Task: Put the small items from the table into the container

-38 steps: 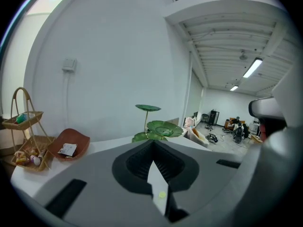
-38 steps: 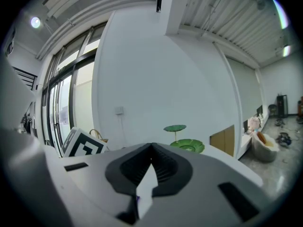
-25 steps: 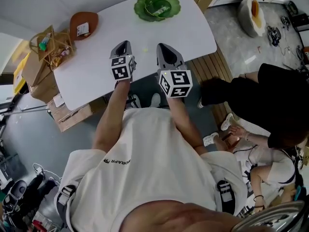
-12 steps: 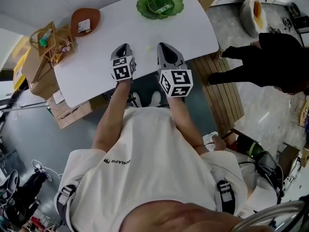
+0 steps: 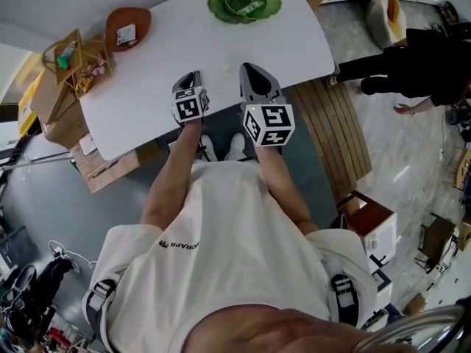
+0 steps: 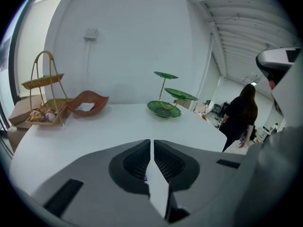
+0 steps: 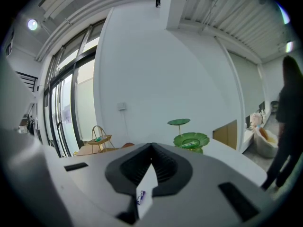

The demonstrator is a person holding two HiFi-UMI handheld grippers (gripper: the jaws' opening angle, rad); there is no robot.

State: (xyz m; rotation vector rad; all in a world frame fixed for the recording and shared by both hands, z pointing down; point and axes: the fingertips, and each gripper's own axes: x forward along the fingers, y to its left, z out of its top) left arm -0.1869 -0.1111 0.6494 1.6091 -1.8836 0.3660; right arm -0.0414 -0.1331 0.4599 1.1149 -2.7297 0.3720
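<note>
Ahead, green stand (image 5: 243, 1), brown bowl (image 5: 127, 28), wicker basket (image 5: 76, 63); left hand-held gripper (image 5: 187, 77) and right hand-held gripper (image 5: 248, 70) closed

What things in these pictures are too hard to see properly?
- Yellowish speck on the table, head view: too small to name.
- Bits in the wicker basket, head view and left gripper view: too small and tangled to tell apart.
- White thing in the brown bowl, head view: too small to identify.
- Person in black, head view: cut off by the right edge.
</note>
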